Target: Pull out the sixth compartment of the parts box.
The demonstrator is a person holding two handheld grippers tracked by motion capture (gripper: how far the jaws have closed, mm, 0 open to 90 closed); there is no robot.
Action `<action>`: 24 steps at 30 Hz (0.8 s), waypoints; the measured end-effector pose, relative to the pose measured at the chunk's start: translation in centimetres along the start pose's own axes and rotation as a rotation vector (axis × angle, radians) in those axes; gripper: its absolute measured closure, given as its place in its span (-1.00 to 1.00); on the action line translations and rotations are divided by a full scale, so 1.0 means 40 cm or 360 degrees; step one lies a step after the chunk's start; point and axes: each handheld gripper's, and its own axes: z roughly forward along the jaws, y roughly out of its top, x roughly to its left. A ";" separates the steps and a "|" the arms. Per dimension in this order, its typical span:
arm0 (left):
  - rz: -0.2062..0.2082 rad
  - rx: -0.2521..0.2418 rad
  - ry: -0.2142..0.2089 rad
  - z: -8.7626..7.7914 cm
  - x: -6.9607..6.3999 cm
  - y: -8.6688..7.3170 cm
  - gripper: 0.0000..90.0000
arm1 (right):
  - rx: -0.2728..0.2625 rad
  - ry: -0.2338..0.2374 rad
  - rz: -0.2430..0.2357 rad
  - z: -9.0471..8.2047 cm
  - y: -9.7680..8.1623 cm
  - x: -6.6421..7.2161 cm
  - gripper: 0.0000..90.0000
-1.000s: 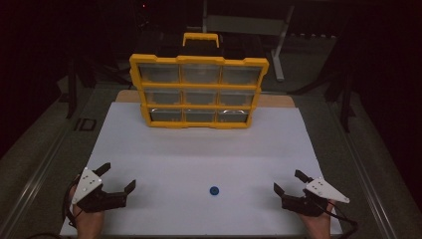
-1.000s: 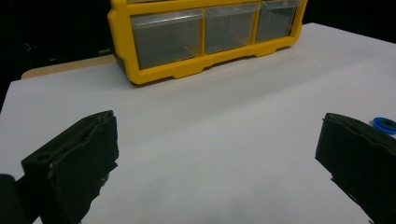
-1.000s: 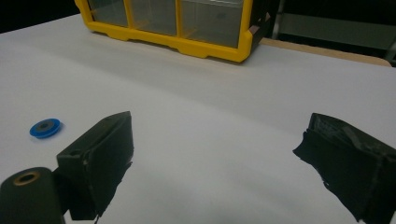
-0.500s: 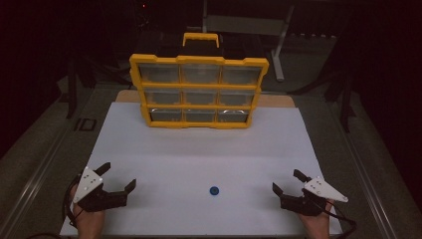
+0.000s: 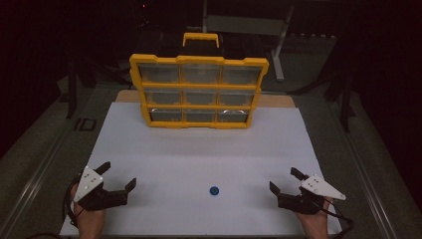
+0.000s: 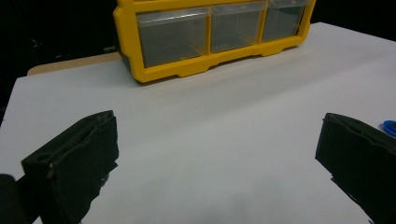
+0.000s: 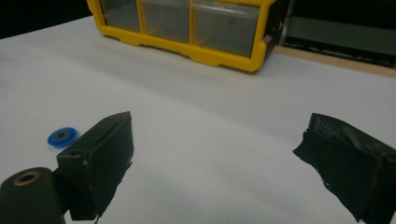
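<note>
A yellow plastic drawer cabinet with clear drawers (image 5: 199,92) stands at the far edge of the white tabletop (image 5: 199,149), midway across. A small blue round disc (image 5: 214,190) lies near the near edge, between the left gripper (image 5: 119,175) and right gripper (image 5: 284,180) at the near corners

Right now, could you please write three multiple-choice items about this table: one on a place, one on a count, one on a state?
1. Where does the small round blue plastic disc lie?
A. between both tongs
B. inside a drawer
C. on the yellow handle

2. How many clear drawers does the yellow plastic organizer box show?
A. four
B. six
C. nine

3. How are the left tongs?
A. shut on the disc
B. open, holding nothing
C. shut on a drawer

Answers: 1 A, it lies on the white sheet, left of the right tongs; 2 C, three rows of three; 3 B, jaws apart.
</note>
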 end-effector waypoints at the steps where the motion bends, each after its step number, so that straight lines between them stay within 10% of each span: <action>1: -0.0001 0.0000 0.0001 0.000 -0.001 0.000 -1.00 | -0.0013 0.0002 0.0004 0.000 0.013 0.001 -0.81; 24: 0.0006 0.0002 0.0006 0.000 -0.002 -0.001 -1.00 | -0.0065 0.0072 -0.0029 0.045 0.109 0.030 -0.81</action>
